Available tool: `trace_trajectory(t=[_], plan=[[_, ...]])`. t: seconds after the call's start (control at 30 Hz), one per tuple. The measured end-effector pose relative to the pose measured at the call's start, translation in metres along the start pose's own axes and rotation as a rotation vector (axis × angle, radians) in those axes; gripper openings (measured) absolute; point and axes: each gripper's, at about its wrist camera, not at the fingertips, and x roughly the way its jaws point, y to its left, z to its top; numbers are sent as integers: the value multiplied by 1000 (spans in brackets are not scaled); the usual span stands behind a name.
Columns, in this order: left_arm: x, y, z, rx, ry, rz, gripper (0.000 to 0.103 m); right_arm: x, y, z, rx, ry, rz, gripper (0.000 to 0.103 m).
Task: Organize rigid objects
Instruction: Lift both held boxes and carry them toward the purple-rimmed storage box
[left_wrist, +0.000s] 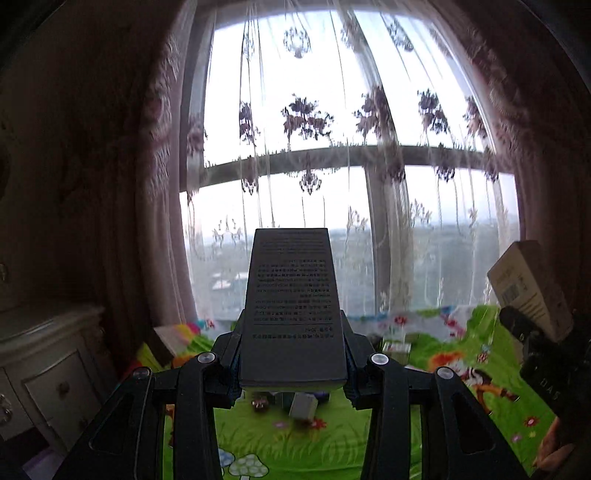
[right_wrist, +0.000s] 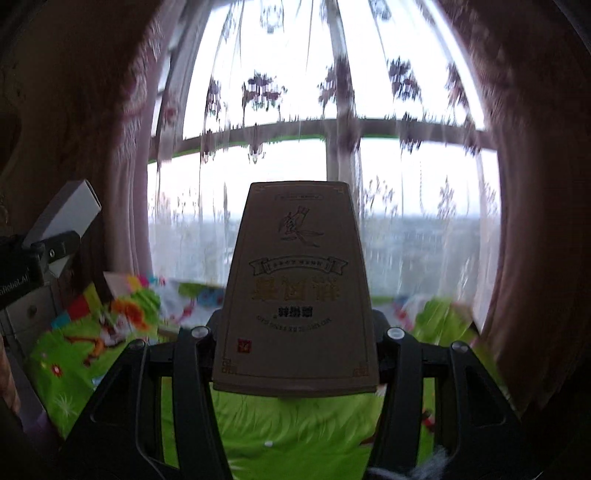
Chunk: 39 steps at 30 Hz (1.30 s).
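The left tool (left_wrist: 293, 363) was clamped on a dark box (left_wrist: 293, 306), and the right tool (right_wrist: 295, 343) was clamped on a tan box (right_wrist: 295, 295); both boxes were held up in the air over the green mat (left_wrist: 369, 435). A few small boxes (left_wrist: 303, 406) lay on the mat below, so in my judgement the sorting was only partly done, with both held boxes not yet placed.

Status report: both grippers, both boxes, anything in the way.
Left gripper shut on dark grey printed box, held aloft. Right gripper shut on tan cardboard box, also aloft. Small boxes lie on green cartoon mat below.
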Motion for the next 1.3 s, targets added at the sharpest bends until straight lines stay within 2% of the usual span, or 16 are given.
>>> trace_trajectory(t=[0.07,0.17,0.3,0.4,0.53,0.6,0.77,0.9,1.07,1.3], plan=[[-9,0,3,6,-32,6,42,-6,1,8,2,-32,-9,55],[-13,0,6,16,-28,-4,42,-17,7,18,-3,-84,-20,55],[-22,5,-3,13,-3,-6,42,-20,18,20,-15,-69,16,55],[-20,17,-13,-10,63,-7,43,-19,28,14,-12,-39,63,55],[-19,40,-33,-44,169,11,43,-17,51,11,-20,14,187,55],[-23,57,-41,-62,193,50,43,-21,67,12,-39,13,243,55],[-39,100,-49,-76,197,152,43,-33,111,17,-112,-3,369,55],[-63,126,-56,-69,201,239,43,-41,154,16,-157,11,505,55],[-89,158,-73,-103,245,331,43,-45,205,9,-233,67,660,55],[-114,200,-101,-173,327,446,43,-42,261,0,-345,145,806,55]])
